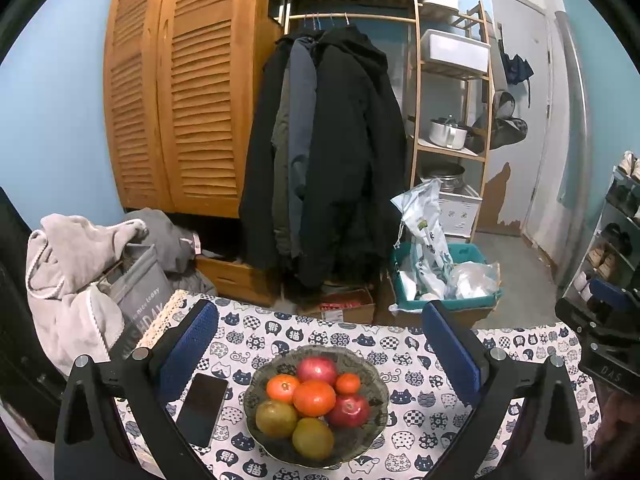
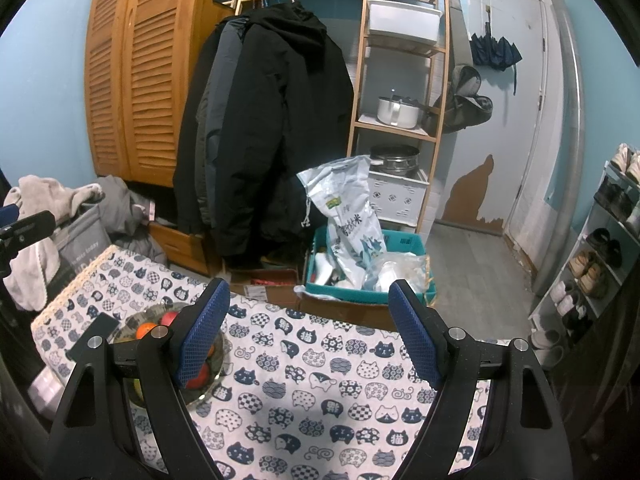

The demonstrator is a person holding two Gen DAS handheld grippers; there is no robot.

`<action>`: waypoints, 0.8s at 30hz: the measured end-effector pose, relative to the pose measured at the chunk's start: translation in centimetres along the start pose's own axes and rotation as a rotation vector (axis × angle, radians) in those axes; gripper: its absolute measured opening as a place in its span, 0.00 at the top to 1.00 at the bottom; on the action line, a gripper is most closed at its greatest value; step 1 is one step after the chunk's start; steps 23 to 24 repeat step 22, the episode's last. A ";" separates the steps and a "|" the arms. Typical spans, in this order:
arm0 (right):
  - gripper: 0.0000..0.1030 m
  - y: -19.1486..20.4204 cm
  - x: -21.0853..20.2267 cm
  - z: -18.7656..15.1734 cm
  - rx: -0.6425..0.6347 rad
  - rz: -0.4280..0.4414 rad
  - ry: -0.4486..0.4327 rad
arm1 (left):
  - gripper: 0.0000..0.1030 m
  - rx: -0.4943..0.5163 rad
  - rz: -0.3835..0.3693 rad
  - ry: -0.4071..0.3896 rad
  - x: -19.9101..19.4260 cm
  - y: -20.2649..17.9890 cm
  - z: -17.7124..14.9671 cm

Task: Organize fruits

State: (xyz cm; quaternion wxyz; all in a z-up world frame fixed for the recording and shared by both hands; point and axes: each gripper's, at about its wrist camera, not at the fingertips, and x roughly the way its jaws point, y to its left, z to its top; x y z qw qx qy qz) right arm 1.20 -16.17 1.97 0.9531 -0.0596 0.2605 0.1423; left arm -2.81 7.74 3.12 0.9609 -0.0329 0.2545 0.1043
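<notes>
A glass bowl (image 1: 256, 384) stands on the cat-print tablecloth (image 1: 416, 364) in the left wrist view. It holds several fruits: oranges (image 1: 314, 398), two red apples (image 1: 349, 410) and two green-brown fruits (image 1: 313, 438). My left gripper (image 1: 318, 332) hovers open just behind the bowl, with nothing between its blue pads. My right gripper (image 2: 310, 316) is open too, over bare cloth (image 2: 320, 380) to the right of the bowl (image 2: 218, 354). That bowl is partly hidden behind its left finger (image 2: 202, 332). The right gripper's body (image 1: 600, 344) shows at the right edge of the left wrist view.
A dark phone (image 1: 202, 408) lies left of the bowl. Beyond the table's far edge are a teal bin with bags (image 1: 444, 276), a cardboard box (image 1: 344, 308), hanging coats (image 1: 328, 152) and a laundry basket (image 1: 136, 284). A shoe rack (image 2: 600, 260) stands at the right.
</notes>
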 end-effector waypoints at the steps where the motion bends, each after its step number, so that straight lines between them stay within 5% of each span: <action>1: 0.22 0.0 0.0 0.0 -0.001 -0.001 -0.001 | 0.00 -0.003 0.001 -0.001 0.0 0.0 0.0; 24: 0.22 0.0 0.0 0.0 -0.003 -0.002 -0.001 | 0.00 -0.009 -0.012 -0.006 -0.6 -0.3 -0.1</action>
